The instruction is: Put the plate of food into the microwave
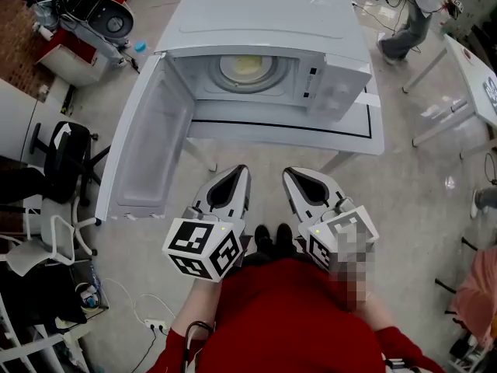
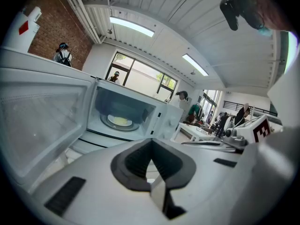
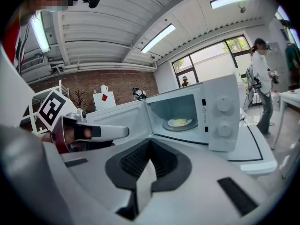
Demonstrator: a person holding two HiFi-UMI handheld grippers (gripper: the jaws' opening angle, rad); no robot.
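Inside the microwave [image 1: 264, 14], plate of food [image 1: 247, 67] already seated; open door [image 1: 147, 150] ahead-left, nearer left gripper [image 1: 237, 176] than right gripper [image 1: 293, 176], both clenched empty.

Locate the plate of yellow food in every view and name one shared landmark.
Head view: round white plate of yellow food top centre, inside the white microwave.
Left gripper view: left of centre.
Right gripper view: right of centre.
Shared landmark: the microwave's open white door, left of the plate in all three.

plate [image 1: 245, 67] in microwave [image 1: 264, 14], on table [image 1: 365, 127], door [image 1: 147, 146] L
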